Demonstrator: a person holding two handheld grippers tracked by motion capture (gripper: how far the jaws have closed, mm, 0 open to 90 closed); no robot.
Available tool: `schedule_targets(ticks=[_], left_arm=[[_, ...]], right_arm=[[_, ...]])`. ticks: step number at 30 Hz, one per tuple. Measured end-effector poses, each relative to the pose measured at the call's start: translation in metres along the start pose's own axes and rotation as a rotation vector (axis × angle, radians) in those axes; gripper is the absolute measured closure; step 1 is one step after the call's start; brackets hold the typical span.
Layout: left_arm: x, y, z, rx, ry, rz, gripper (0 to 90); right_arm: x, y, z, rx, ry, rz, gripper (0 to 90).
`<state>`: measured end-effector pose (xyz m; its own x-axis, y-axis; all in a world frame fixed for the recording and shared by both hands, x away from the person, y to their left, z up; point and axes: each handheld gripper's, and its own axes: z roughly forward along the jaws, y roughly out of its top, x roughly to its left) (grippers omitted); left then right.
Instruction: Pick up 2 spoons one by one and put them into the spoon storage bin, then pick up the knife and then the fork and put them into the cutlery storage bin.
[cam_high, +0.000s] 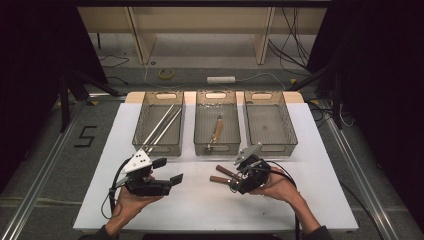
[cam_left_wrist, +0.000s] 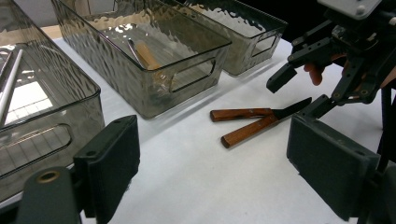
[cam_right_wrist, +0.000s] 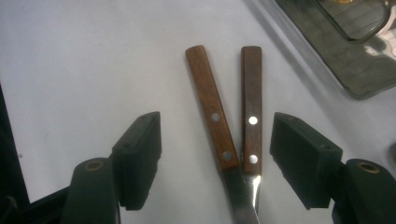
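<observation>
Two wooden-handled knives (cam_right_wrist: 212, 112) (cam_right_wrist: 251, 107) lie in a V on the white table (cam_high: 200, 205), blades meeting toward my right gripper (cam_right_wrist: 217, 140). That gripper is open, its jaws low on either side of the handles near the blades, touching neither. In the high view the knives (cam_high: 221, 175) lie just left of the right gripper (cam_high: 235, 181). My left gripper (cam_high: 169, 171) is open and holds nothing, off to the knives' left. From the left gripper view (cam_left_wrist: 222, 172) the knives (cam_left_wrist: 247, 123) lie ahead, with the right gripper (cam_left_wrist: 301, 91) over their blade ends.
Three grey see-through bins stand along the back of the table. The left bin (cam_high: 142, 142) holds long metal rods (cam_high: 162, 125), the middle bin (cam_high: 199, 145) a wooden-handled tool (cam_high: 217, 131), and the right bin (cam_high: 287, 135) looks empty. Bare table lies in front of the hands.
</observation>
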<state>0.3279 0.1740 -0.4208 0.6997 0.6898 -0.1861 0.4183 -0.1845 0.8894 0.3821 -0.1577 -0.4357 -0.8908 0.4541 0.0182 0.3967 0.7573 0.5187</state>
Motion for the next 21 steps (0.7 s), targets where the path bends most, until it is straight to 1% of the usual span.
schedule_targets(ticks=[5,10,17,18,20,21], left_arm=[[-0.001,0.0,-0.001,-0.01,0.0,-0.001,16.7],[-0.002,0.0,0.0,-0.008,0.0,0.008,16.6],[-0.004,0.0,0.0,-0.006,-0.002,0.018,16.6],[-0.004,0.0,0.0,-0.005,-0.002,0.02,16.6],[-0.004,0.0,0.0,-0.004,0.001,0.024,16.6],[-0.004,0.0,0.0,-0.004,0.0,0.024,16.6]], right_arm=[[-0.001,0.002,0.006,0.022,0.01,-0.005,37.6],[-0.002,0.004,0.013,0.051,0.014,-0.033,39.8],[-0.002,0.006,0.018,0.085,0.017,-0.034,44.7],[-0.002,0.006,0.019,0.079,0.015,-0.035,45.5],[-0.003,0.006,0.021,0.086,0.017,-0.047,47.0],[-0.002,0.007,0.021,0.092,0.018,-0.045,47.5]])
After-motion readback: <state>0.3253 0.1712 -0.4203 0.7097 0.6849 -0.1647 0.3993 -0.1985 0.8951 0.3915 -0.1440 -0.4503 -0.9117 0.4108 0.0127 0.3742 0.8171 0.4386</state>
